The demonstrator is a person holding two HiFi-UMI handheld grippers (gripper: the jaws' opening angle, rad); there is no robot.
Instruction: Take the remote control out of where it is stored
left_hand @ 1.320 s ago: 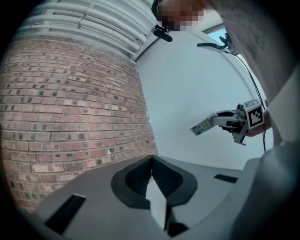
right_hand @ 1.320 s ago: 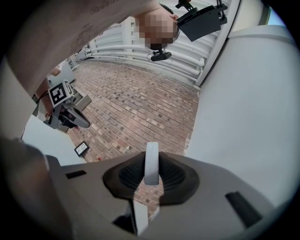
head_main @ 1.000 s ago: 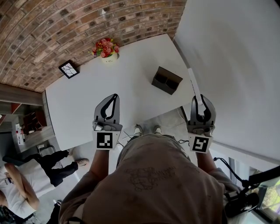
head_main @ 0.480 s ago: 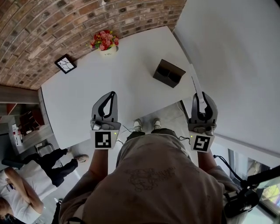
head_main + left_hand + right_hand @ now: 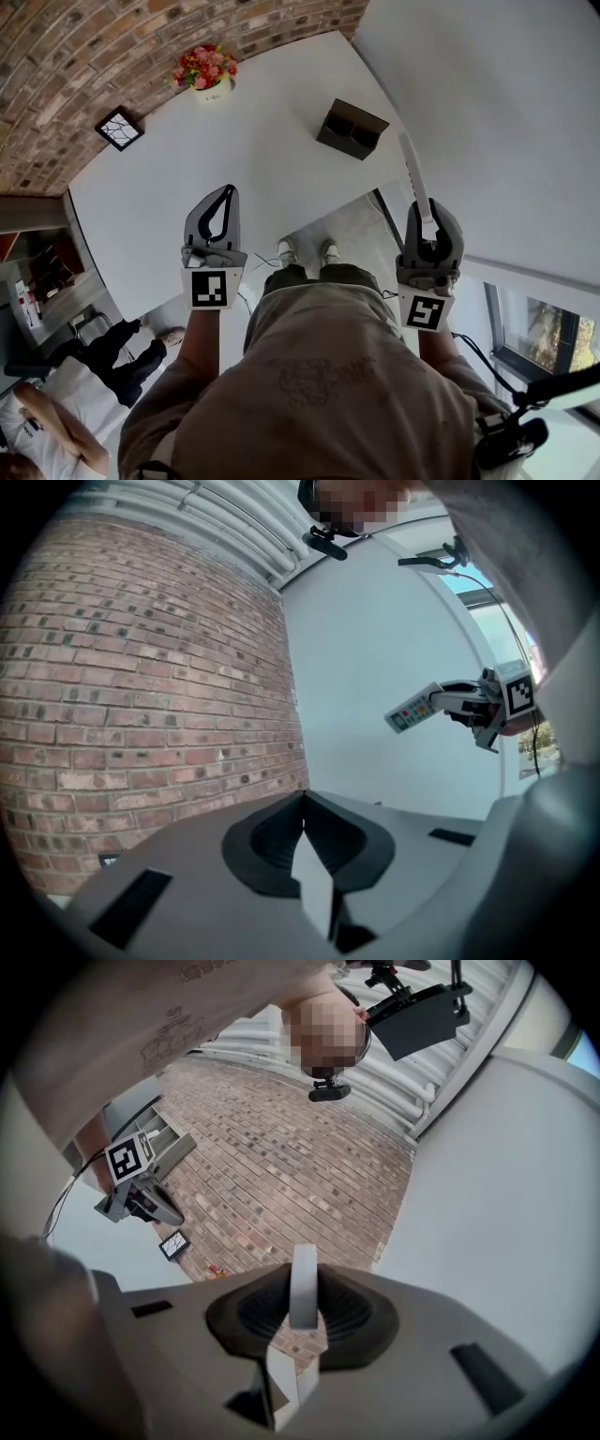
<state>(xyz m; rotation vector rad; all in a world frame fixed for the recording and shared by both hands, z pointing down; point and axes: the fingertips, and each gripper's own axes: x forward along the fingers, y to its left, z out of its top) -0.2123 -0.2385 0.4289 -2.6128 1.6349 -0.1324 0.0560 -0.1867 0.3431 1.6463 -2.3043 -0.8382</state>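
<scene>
Right tongs (image 5: 427, 217) first: clamped on the near end of the white remote control (image 5: 413, 178), which shows edge-on between the pads in the right gripper view. Over to the left tongs (image 5: 227, 191): jaw tips together, nothing between them, held well apart on the other side of the body. From the left gripper view you catch the remote's button face, held up in the air. Its long axis runs straight out ahead of the right tongs, away from the person, beside the right edge of the white table (image 5: 234, 178). The dark two-slot holder (image 5: 352, 129) sits on that table ahead and left of the remote's far tip, clear of it. So the remote looks to be out of storage, and any set-down belongs to the right hand.
</scene>
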